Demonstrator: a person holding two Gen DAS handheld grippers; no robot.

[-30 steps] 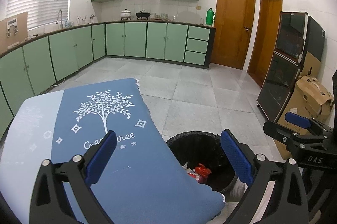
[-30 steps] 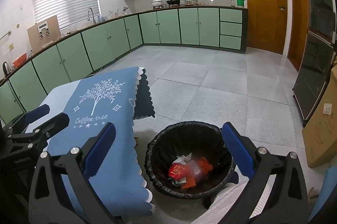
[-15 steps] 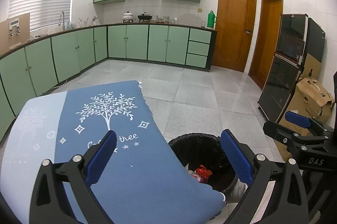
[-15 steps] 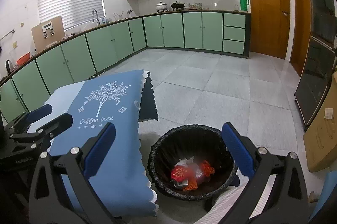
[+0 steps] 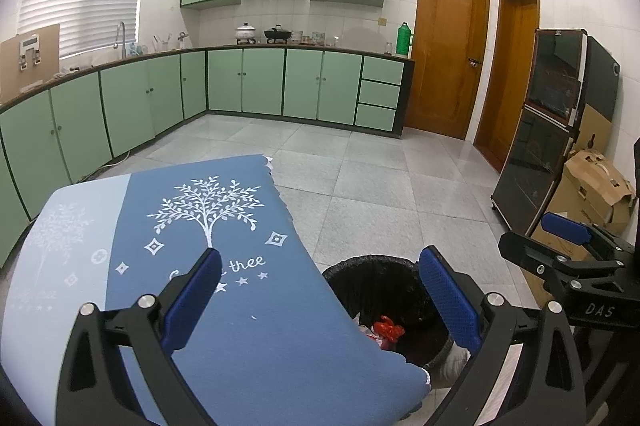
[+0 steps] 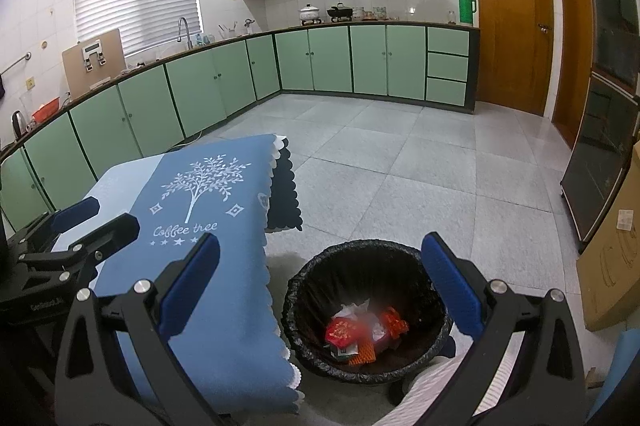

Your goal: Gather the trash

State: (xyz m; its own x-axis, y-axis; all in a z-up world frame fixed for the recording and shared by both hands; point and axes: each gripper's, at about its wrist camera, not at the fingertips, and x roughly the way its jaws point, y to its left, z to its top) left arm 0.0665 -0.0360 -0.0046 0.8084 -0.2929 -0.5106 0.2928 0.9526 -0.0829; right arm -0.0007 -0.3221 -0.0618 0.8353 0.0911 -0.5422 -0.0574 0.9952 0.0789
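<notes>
Trash [image 6: 362, 334] lies heaped at the bottom of a round black-lined bin [image 6: 316, 274] standing upright on the grey tiled kitchen floor [image 6: 420, 165], its mouth facing straight up, just beside the hanging scalloped edge of a blue tablecloth [image 6: 224, 209] printed with a white tree. Red and orange wrappers show among pale crumpled paper; the pile has no clear long axis. From the left wrist view only a red scrap of the trash [image 5: 386, 328] shows, the cloth's edge hiding the near side of the bin [image 5: 380, 274]. Both claws stand wide apart and hold nothing: the right gripper [image 6: 320, 290] hangs over the bin's opening with the bin between its blue pads, while the left gripper [image 5: 320, 300] sits over the tablecloth [image 5: 224, 226] with its right finger toward the bin. Green cabinets [image 6: 332, 59] line the far walls, and wooden doors [image 6: 512, 21] close the right side.
</notes>
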